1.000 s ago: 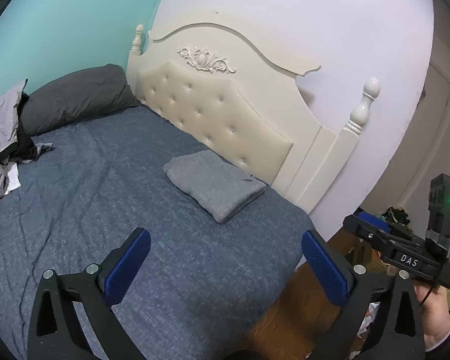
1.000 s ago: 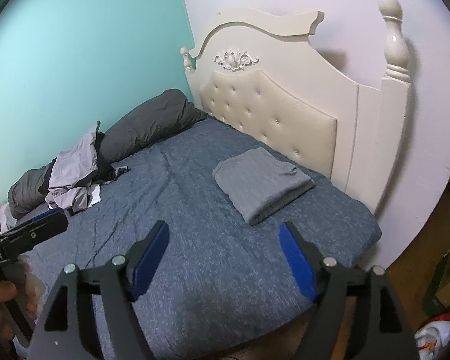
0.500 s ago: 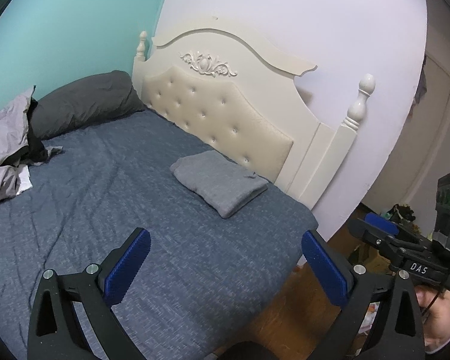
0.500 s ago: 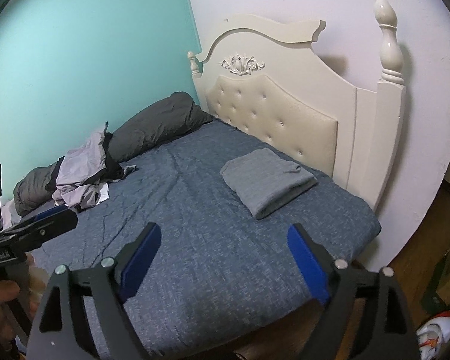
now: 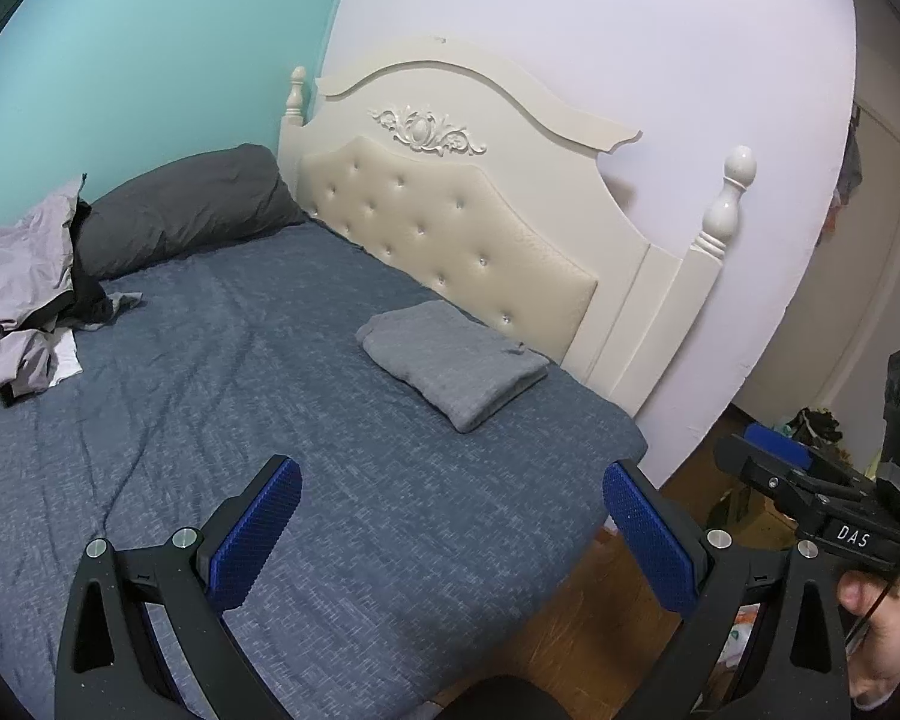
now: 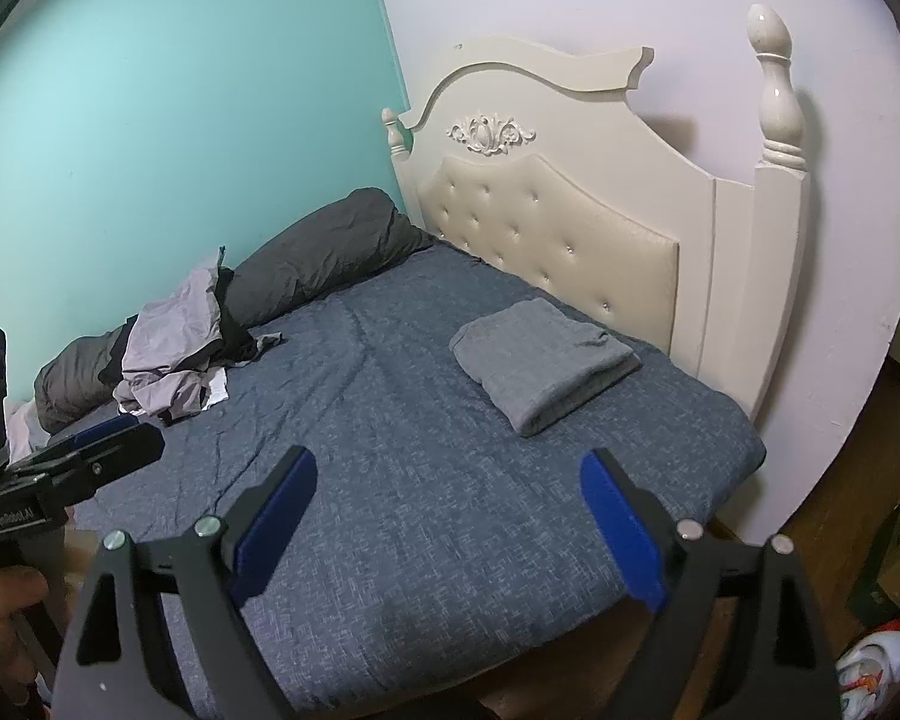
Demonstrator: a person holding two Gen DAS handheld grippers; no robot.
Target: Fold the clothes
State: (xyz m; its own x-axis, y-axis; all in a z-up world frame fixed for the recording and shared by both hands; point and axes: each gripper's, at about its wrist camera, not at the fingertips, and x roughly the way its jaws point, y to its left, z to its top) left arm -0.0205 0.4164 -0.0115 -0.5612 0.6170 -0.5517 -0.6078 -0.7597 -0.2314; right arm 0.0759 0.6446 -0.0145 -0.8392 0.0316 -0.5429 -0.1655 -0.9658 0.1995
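A folded grey garment point(image 5: 459, 363) point(image 6: 543, 360) lies on the blue bedspread point(image 5: 222, 420) point(image 6: 426, 516) close to the cream headboard. A heap of unfolded light purple and black clothes point(image 5: 24, 294) point(image 6: 177, 348) sits at the far left of the bed, against a dark grey pillow. My left gripper point(image 5: 450, 531) hangs open over the bed's near edge, nothing between its blue pads. My right gripper point(image 6: 450, 525) is open too and empty, above the bed's near side. Each gripper shows at the edge of the other's view, held in a hand.
The tufted cream headboard point(image 5: 450, 228) point(image 6: 570, 228) with tall posts backs the bed on the right. A dark grey pillow point(image 5: 180, 210) point(image 6: 324, 258) lies along the teal wall. Wooden floor point(image 5: 582, 624) with clutter point(image 6: 876, 666) borders the bed's right side.
Both grippers have drawn back and panned left, so more of the bed and the clothes heap shows. Both stayed open; the garment has not moved.
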